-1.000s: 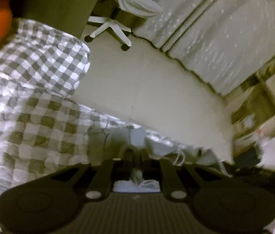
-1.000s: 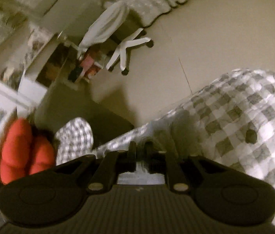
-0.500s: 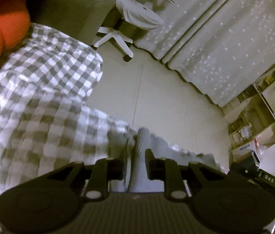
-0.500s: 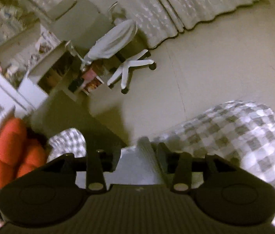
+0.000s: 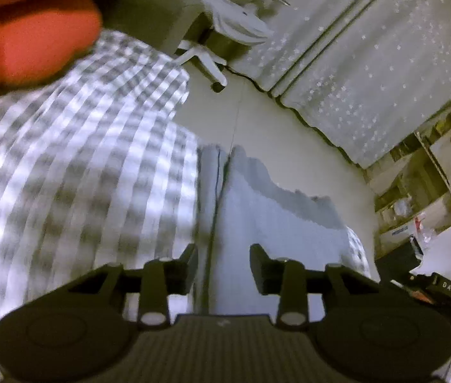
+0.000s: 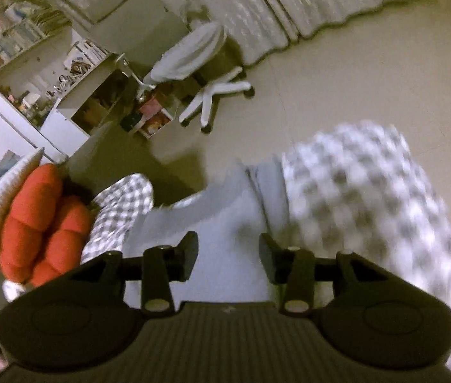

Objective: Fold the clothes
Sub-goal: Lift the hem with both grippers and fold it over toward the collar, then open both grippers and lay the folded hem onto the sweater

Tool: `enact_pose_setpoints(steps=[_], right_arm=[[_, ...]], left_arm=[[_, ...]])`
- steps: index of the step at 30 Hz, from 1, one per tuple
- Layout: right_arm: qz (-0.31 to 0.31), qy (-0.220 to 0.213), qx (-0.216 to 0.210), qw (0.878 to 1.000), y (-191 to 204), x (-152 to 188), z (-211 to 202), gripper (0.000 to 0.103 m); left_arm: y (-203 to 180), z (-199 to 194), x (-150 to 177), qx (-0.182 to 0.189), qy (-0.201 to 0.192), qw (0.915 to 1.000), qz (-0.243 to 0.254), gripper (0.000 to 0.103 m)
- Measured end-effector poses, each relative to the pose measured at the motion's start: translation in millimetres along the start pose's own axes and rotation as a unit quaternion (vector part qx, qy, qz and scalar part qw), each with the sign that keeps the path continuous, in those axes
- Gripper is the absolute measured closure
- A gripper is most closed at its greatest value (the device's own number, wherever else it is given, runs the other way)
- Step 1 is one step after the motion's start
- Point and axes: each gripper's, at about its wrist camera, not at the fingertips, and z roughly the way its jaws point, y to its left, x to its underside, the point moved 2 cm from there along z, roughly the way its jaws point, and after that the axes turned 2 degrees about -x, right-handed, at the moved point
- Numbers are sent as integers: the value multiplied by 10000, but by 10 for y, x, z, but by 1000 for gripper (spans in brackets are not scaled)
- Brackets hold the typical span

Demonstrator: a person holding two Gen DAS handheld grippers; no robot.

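Note:
A pale grey-blue garment lies on a grey-and-white checked bedcover; it has a seam or fold line down its left part. My left gripper is open just above its near edge, holding nothing. In the right wrist view the same garment lies between checked cloth on the right and more on the left. My right gripper is open over the garment, empty.
An orange cushion lies at the far left, also in the right wrist view. A white swivel chair stands on the beige floor. Starred curtains hang behind, with shelves at right.
Both grippers were shut on the garment's edge a second ago. They have opened and let it go, and the garment now lies spread on the bedcover.

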Motion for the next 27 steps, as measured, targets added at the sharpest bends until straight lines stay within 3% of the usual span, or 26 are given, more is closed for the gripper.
enact_pose_setpoints(steps=[4, 8, 13, 15, 19, 27], right_arm=[[-91, -49, 189, 9998, -21, 198, -128, 57], [-354, 75, 355, 9987, -105, 338, -65, 57], [-753, 242, -36, 9969, 11, 394, 49, 57], [-945, 432, 118, 9945, 23, 462, 133, 57], [-1310, 558, 439, 9888, 62, 513, 283, 70], [-1134, 490, 337, 9918, -25, 519, 291, 68]], left_arm=[[17, -84, 301, 40, -84, 10000, -10, 61], [47, 33, 475, -227, 19, 9994, 270, 60], [9, 75, 490, -47, -69, 9988, 487, 59], [2, 151, 509, -100, 47, 9982, 595, 61], [13, 243, 525, -144, 181, 9977, 635, 62], [-17, 243, 551, -168, 119, 9977, 649, 61]])
